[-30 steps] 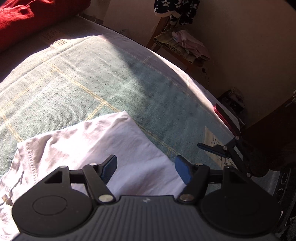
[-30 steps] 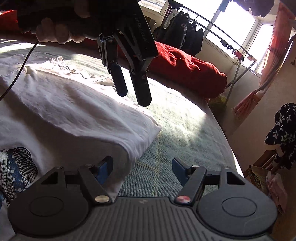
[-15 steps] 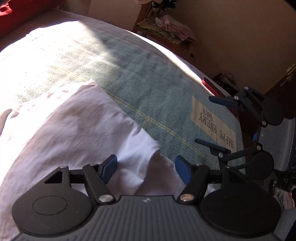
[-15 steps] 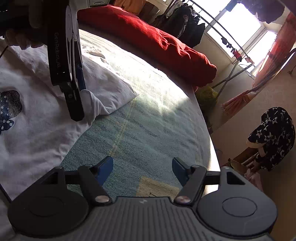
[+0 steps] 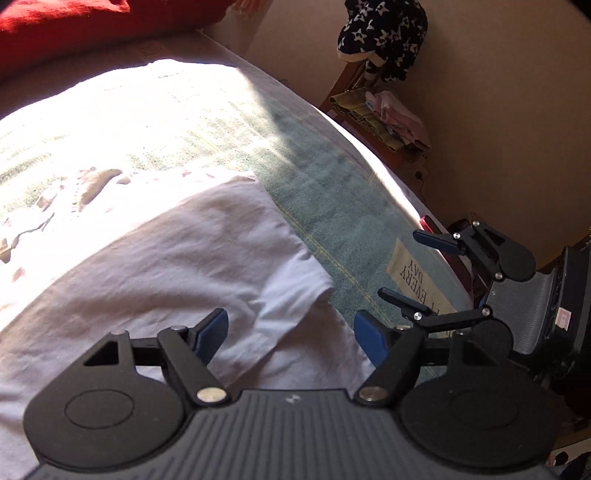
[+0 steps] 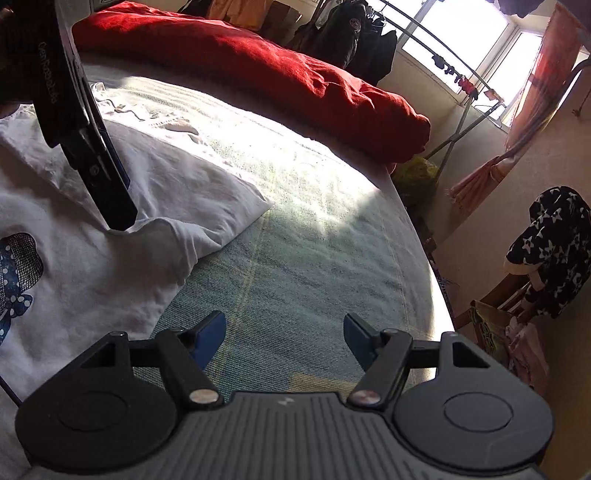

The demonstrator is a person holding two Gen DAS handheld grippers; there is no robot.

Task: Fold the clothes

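- My left gripper (image 5: 290,334) was spread wide, its blue pads apart, holding nothing; it hung low over the white shirt (image 5: 177,251), near the shirt's right edge.
- In the right wrist view that same gripper came down from the upper left, its tip touching or just above a raised fold of the shirt (image 6: 155,229); I could not tell which.
- My right gripper (image 6: 284,338) was also released, pads wide apart, empty, over the bare green bedspread (image 6: 303,266) just beside the shirt's edge.
- The shirt lay spread on the bedspread, partly folded: one layer was doubled over, with a loose corner (image 5: 317,291) lying on the layer below.
- A blue dotted print (image 6: 18,273) showed on the shirt at the left of the right wrist view.
- Strong sun lit the far half of the bed.
- A red blanket (image 6: 258,70) lay bunched along the far edge of the bed.
- A label reading "HAPPY EVERY DAY" (image 5: 417,277) sat on the bedspread near my right gripper.
- A star-patterned garment (image 5: 384,33) hung by the wall, above a stool with folded cloths (image 5: 388,118).
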